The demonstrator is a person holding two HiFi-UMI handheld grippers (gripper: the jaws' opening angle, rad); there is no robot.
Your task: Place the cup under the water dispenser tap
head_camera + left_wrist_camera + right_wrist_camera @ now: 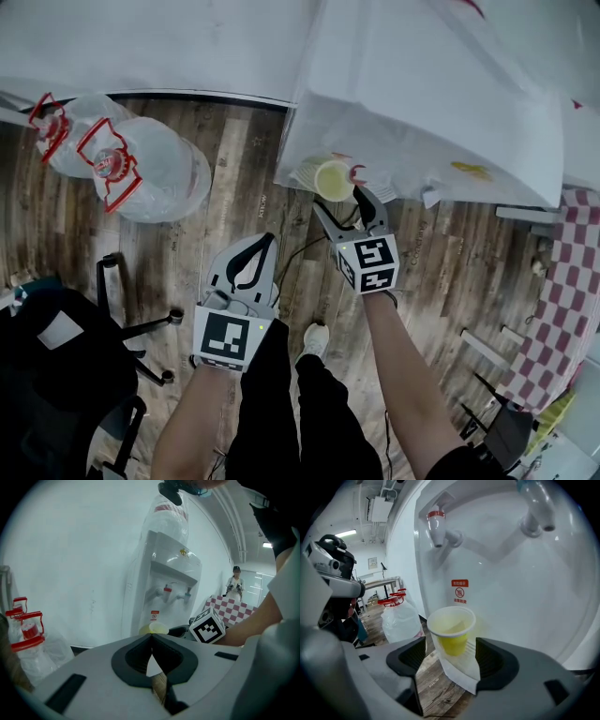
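Note:
A pale yellow plastic cup (334, 178) stands upright on the white drip tray (461, 670) of the water dispenser (422, 94), below the red tap (437, 524) and left of the second tap (539, 513). My right gripper (342, 202) is open, with one jaw on each side of the cup (451, 630) and a gap between each pad and its wall. My left gripper (272, 239) hangs lower and to the left above the wooden floor, shut with its tips together on nothing. In the left gripper view the cup (158, 628) shows just past that gripper's (151, 637) tips.
Two large clear water bottles (141, 169) with red handles lie on the floor left of the dispenser. A black office chair (56, 356) is at the lower left. A red checkered cloth (562, 281) hangs at the right. A person (236, 581) stands far off.

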